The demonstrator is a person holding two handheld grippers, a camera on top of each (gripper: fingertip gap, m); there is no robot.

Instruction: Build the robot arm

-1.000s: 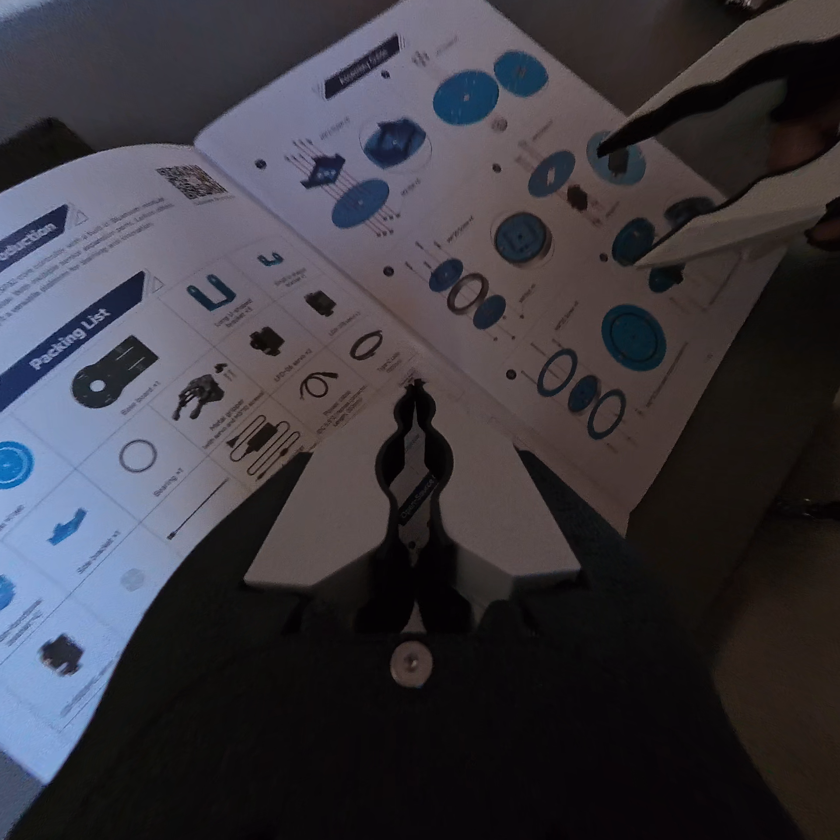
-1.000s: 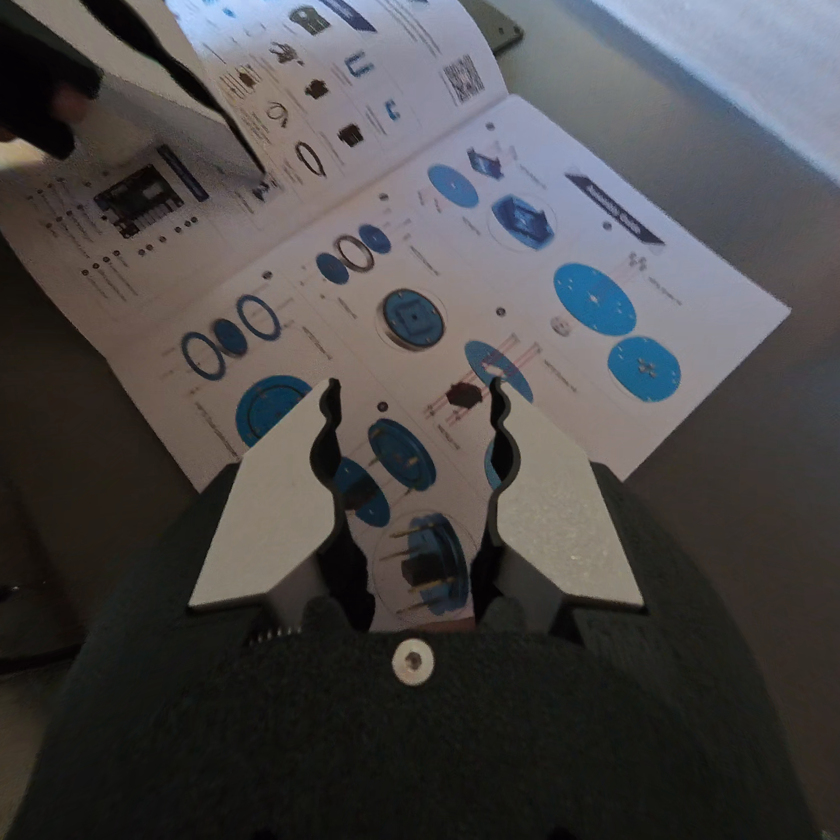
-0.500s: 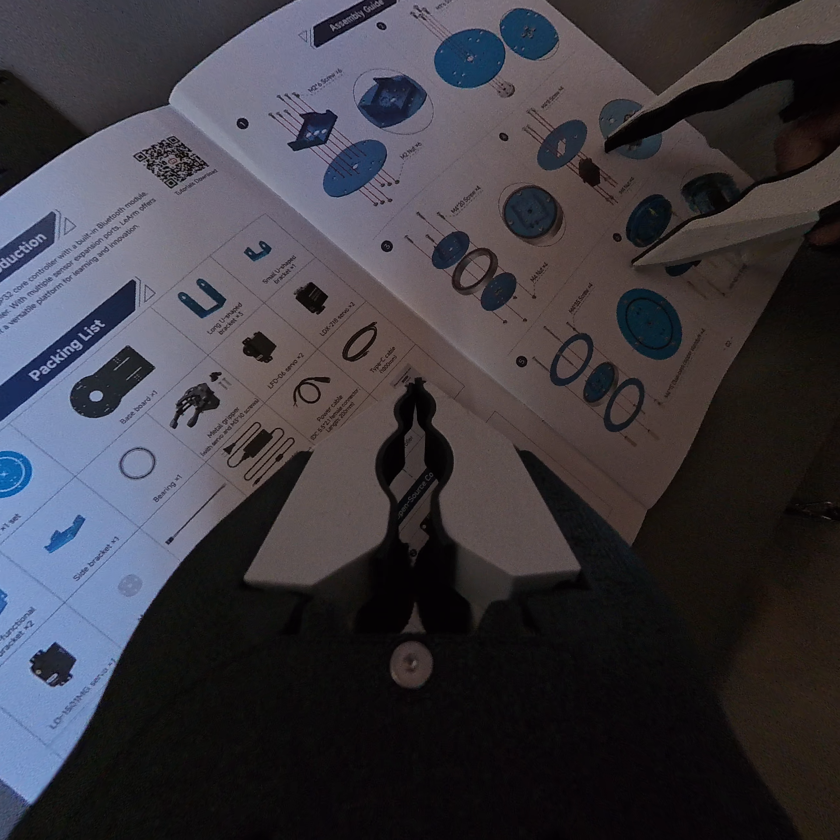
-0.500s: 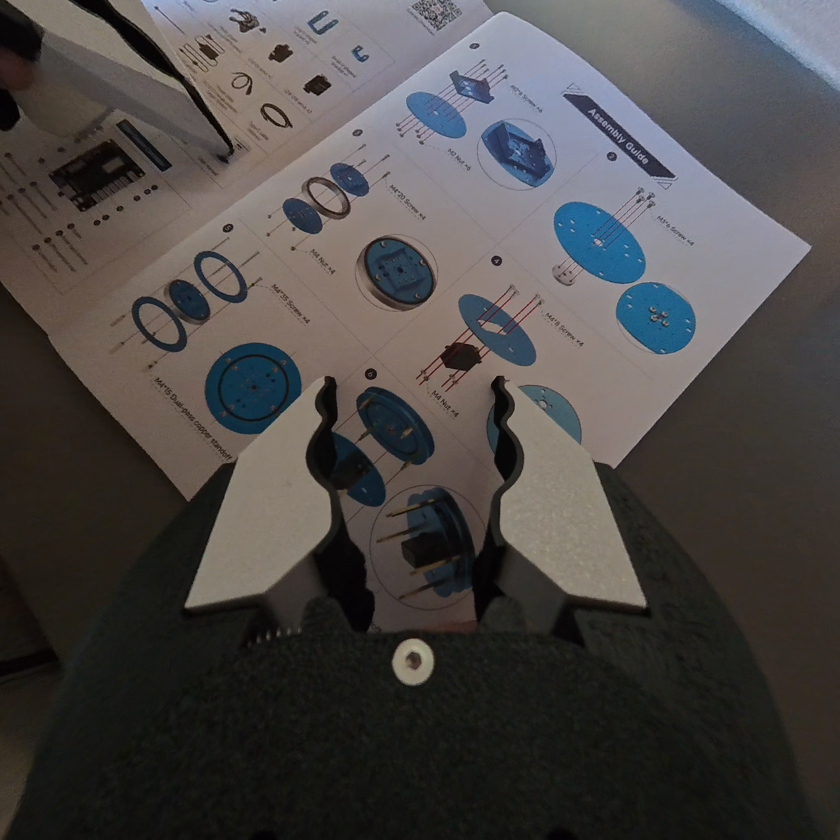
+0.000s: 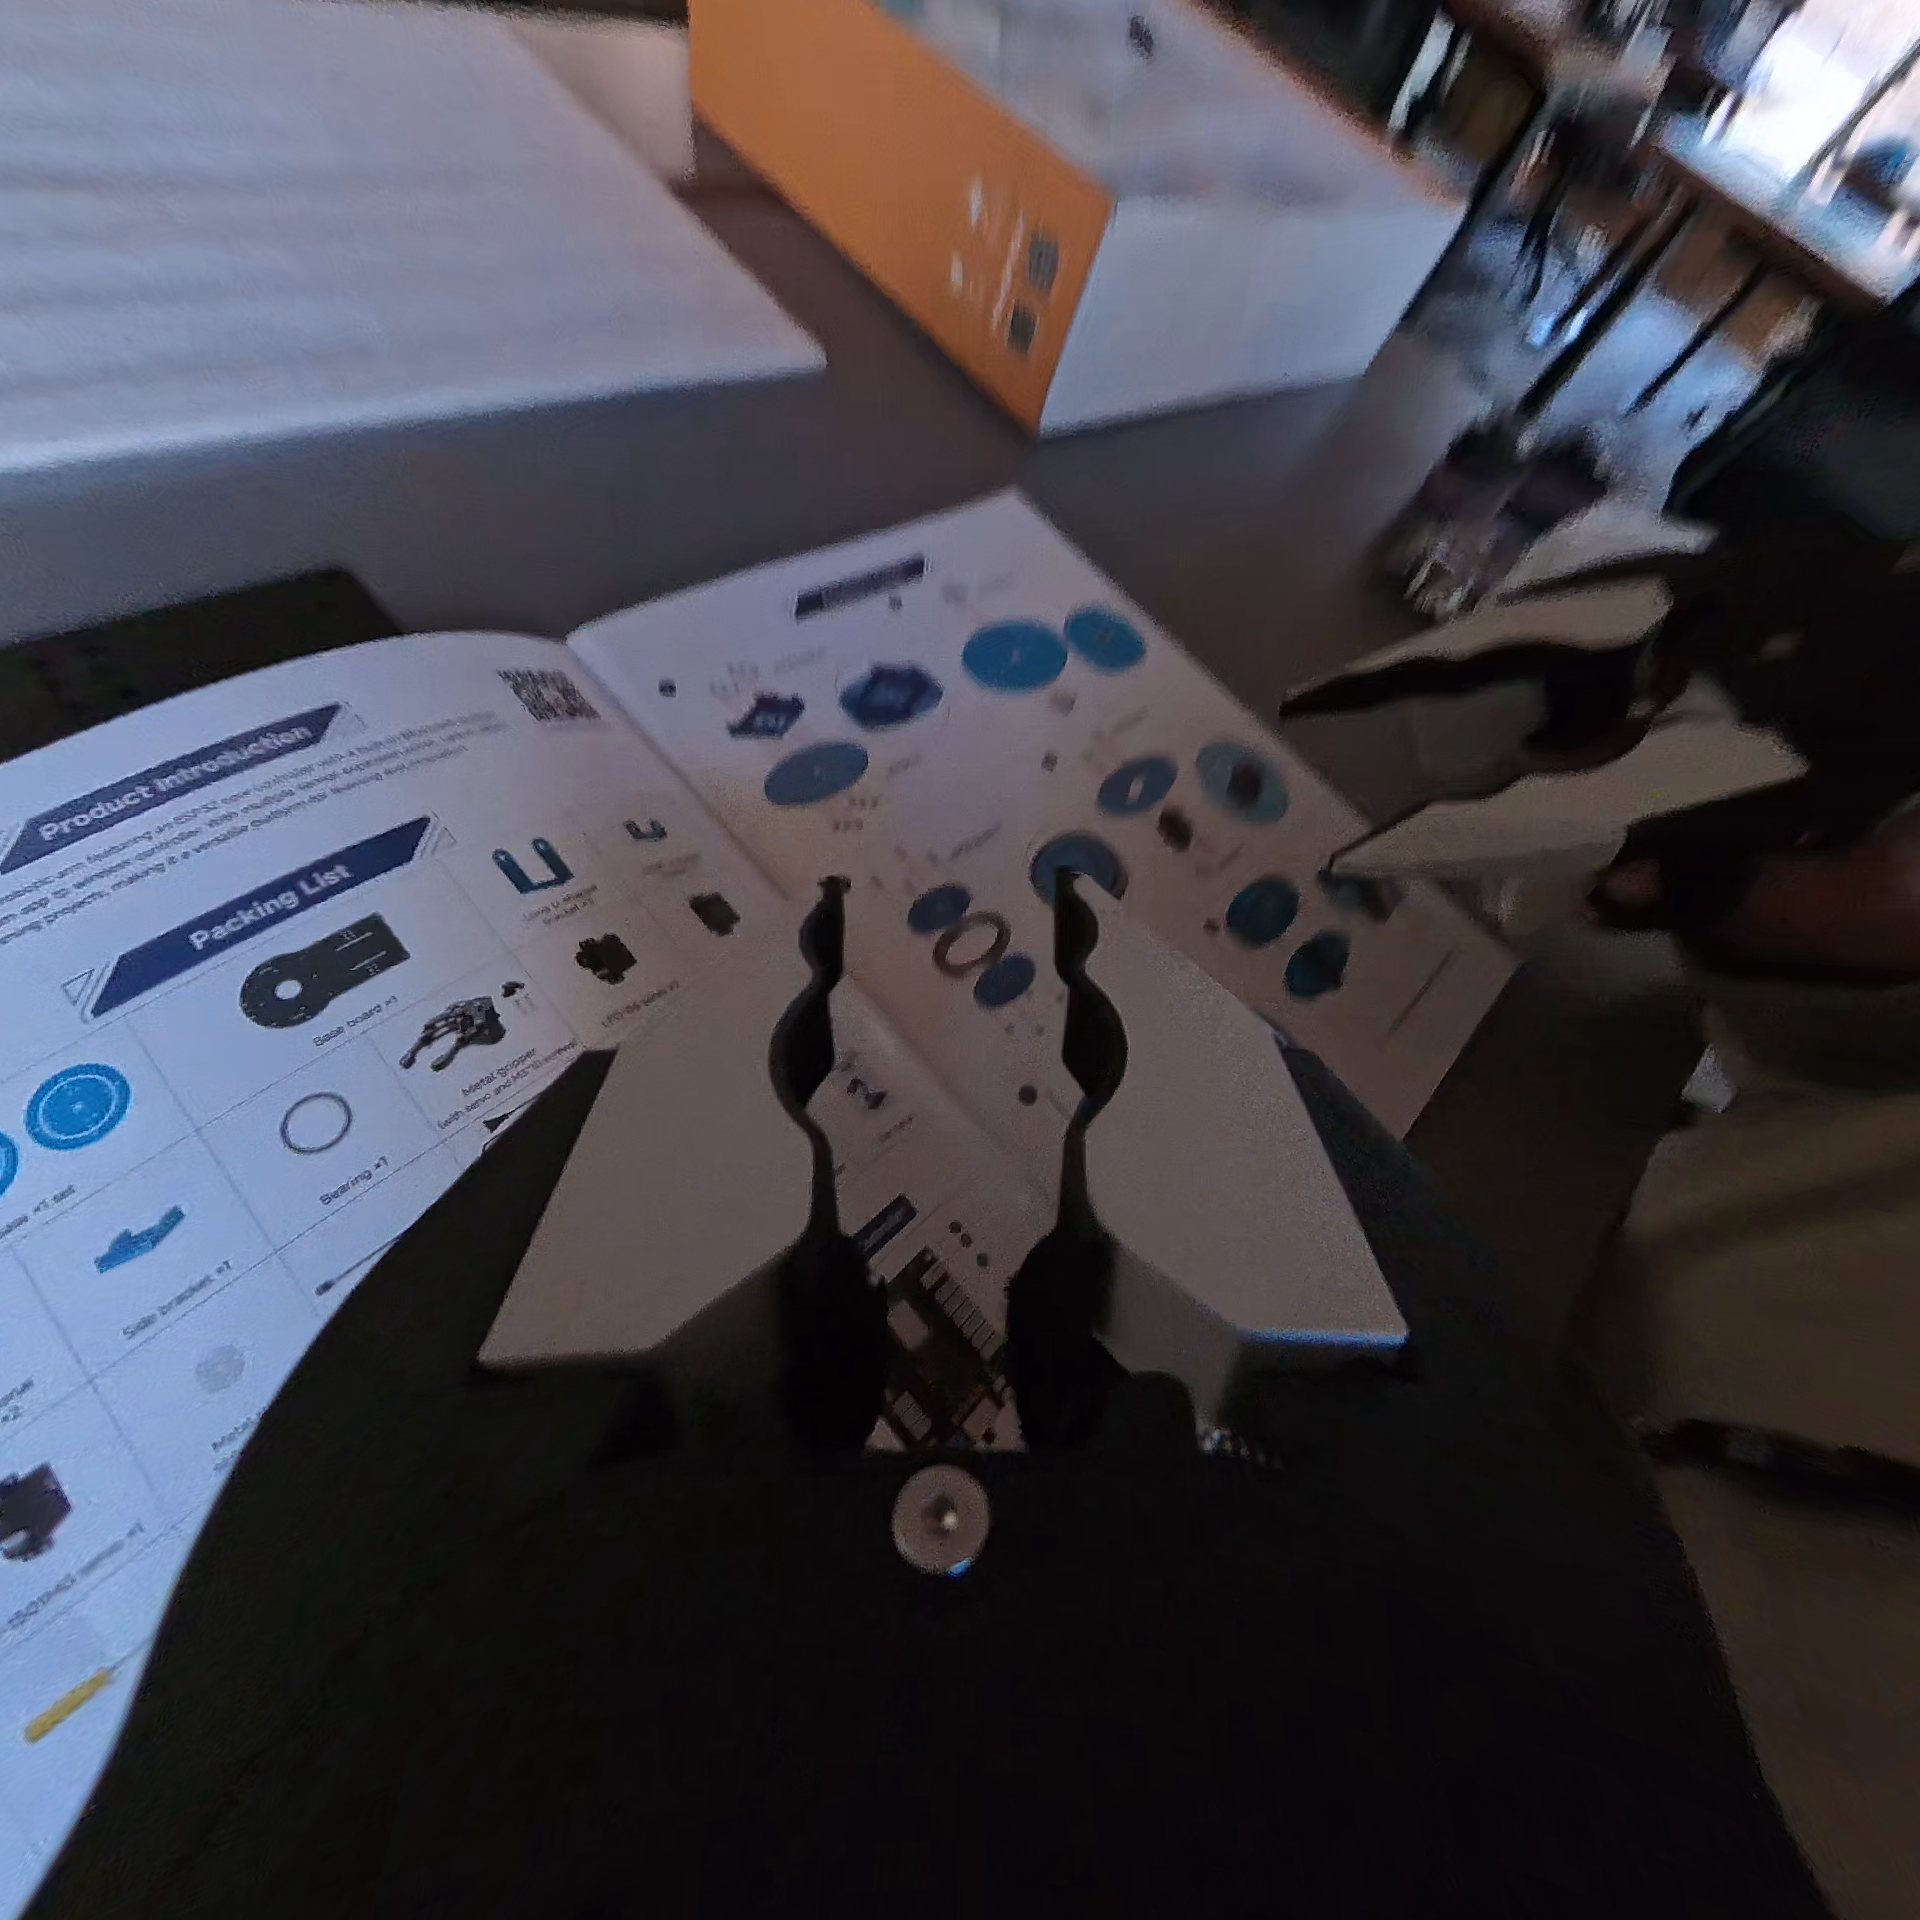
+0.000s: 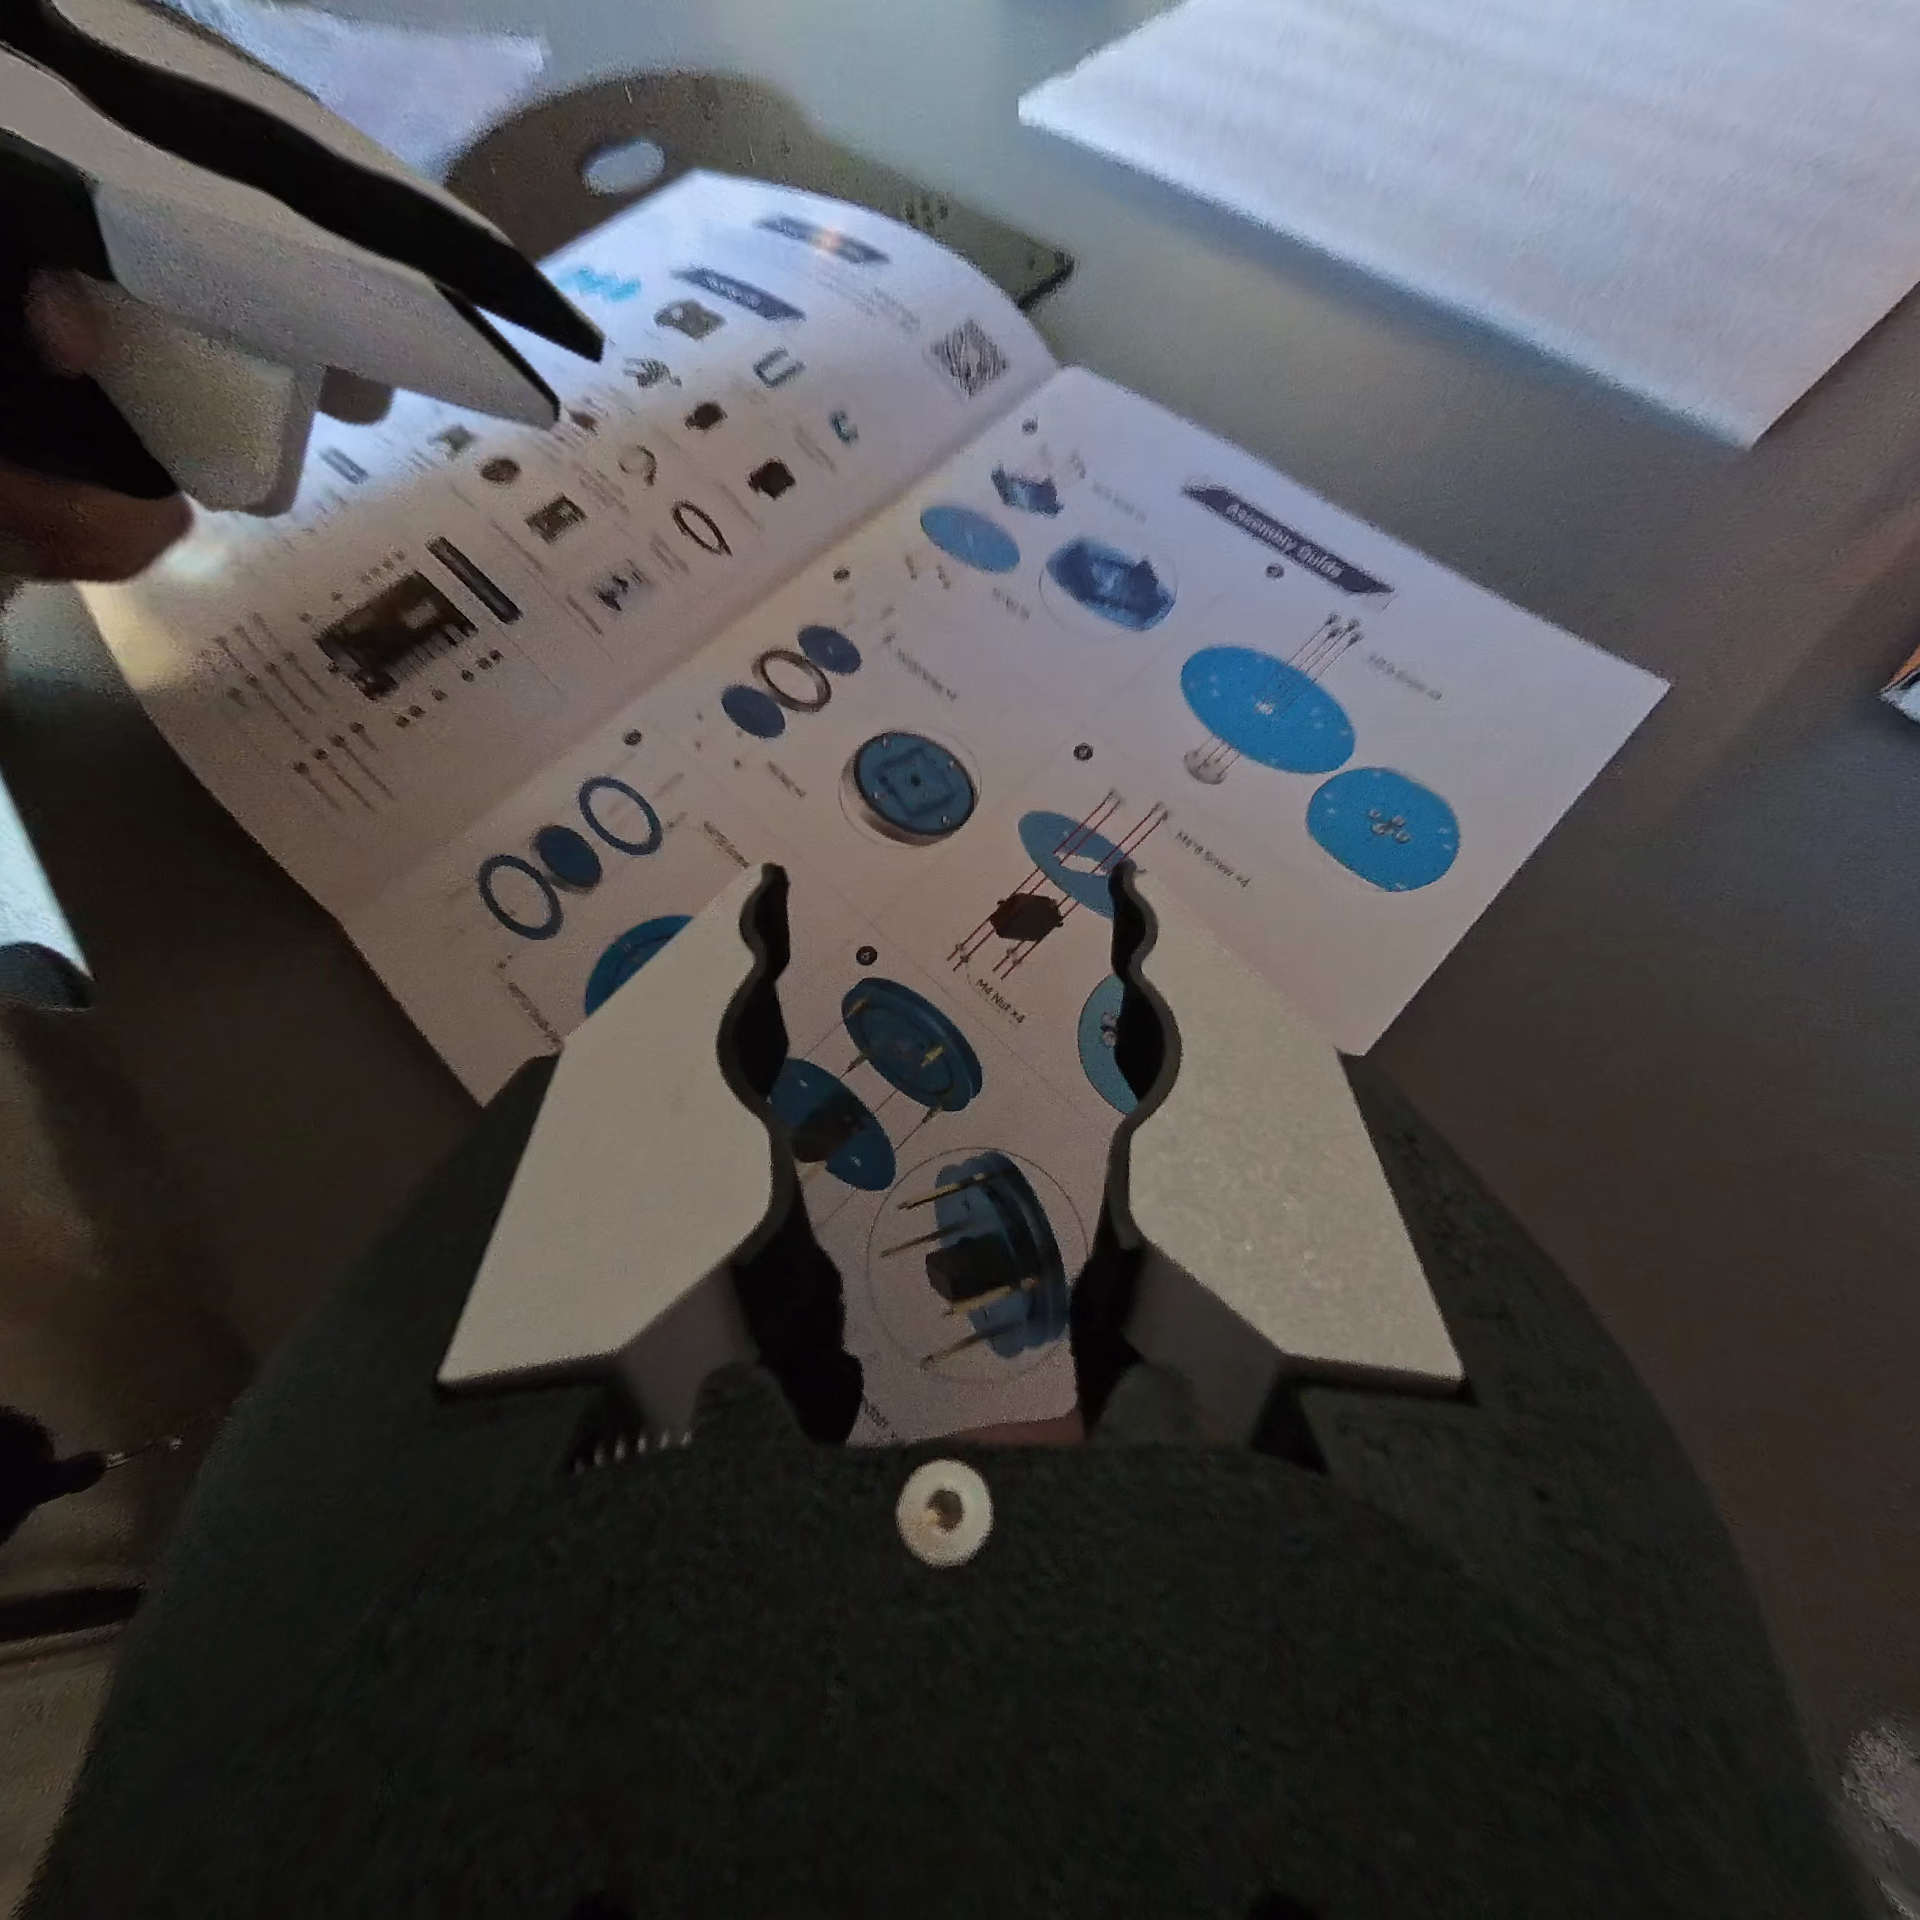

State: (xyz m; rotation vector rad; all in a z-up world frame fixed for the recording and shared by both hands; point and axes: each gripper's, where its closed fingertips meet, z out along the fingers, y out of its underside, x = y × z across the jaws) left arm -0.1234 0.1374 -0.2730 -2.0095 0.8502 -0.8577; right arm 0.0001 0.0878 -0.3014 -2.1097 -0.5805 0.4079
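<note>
Booklet (image 5: 644, 790) pages are spread open flat on the grey worktop (image 6: 1558, 1039), printed with diagrams of blue discs and black parts. Above its middle fold the left hand-held gripper (image 5: 943, 883) is held with fingers parted, nothing between them. Over the lower right page the right hand-held gripper (image 6: 943, 873) is held wide, also empty. A white box (image 5: 312, 239) and an orange-sided box (image 5: 894, 197) are seen beyond; their contents cannot be told.

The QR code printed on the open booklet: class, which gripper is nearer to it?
Left. The left gripper hangs open over the booklet's fold, just below the QR code; the right gripper hangs open above the opposite page's outer edge.
</note>
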